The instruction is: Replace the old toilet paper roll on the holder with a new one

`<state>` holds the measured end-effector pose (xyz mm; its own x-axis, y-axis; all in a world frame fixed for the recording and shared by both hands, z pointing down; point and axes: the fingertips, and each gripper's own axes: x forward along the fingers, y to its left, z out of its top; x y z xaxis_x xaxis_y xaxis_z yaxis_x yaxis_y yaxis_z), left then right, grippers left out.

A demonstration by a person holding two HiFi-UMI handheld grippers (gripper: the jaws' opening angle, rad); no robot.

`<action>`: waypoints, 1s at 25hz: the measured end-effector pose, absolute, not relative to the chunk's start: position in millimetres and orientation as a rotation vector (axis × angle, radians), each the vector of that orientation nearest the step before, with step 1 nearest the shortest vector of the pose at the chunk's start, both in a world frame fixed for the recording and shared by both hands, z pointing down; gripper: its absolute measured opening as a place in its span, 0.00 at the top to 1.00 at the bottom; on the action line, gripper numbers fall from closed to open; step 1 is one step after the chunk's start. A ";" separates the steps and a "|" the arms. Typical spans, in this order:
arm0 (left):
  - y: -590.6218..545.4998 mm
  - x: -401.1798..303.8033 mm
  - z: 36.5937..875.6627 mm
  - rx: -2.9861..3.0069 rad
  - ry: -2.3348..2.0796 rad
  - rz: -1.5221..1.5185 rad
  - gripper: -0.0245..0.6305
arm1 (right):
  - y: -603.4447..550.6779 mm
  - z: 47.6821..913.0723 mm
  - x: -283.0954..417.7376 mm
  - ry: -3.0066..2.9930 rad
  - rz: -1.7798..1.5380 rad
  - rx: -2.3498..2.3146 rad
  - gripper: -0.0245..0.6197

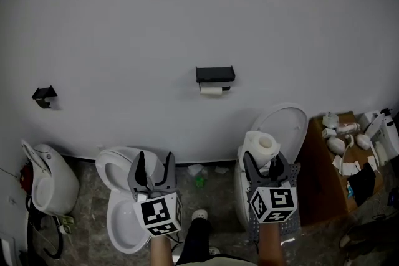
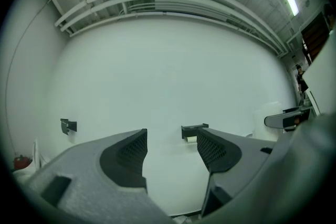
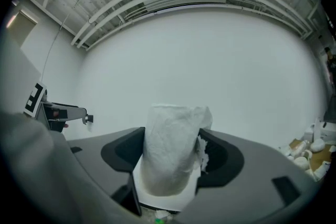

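On the white wall hangs a black holder (image 1: 215, 74) with a small, nearly used-up old roll (image 1: 211, 90) under it. My left gripper (image 1: 154, 160) stands open and empty below and left of the holder, well short of the wall. Between its jaws in the left gripper view (image 2: 170, 140) the holder (image 2: 193, 129) and the old roll (image 2: 190, 139) show far off. My right gripper (image 1: 265, 162) is shut on a full new white toilet paper roll (image 1: 262, 146), held upright. The right gripper view shows this roll (image 3: 176, 149) filling the gap between the jaws.
A second black holder (image 1: 43, 96) is on the wall at far left. Several white toilets (image 1: 124, 196) stand along the floor below me. A brown cardboard box (image 1: 327, 177) with white parts on top stands at the right. Small litter (image 1: 199, 179) lies by the wall.
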<state>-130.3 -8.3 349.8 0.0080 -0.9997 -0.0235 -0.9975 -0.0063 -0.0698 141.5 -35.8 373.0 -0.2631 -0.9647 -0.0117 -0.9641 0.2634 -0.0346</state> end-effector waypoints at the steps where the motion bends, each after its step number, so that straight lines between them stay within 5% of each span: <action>1: -16.7 -129.0 350.5 -2.188 2.156 -0.049 0.54 | -43.2 373.3 142.6 2.465 -0.031 -1.893 0.50; 25: -263.3 -150.5 336.3 -2.296 1.966 -0.012 0.54 | -255.9 359.2 125.6 2.304 0.006 -2.050 0.50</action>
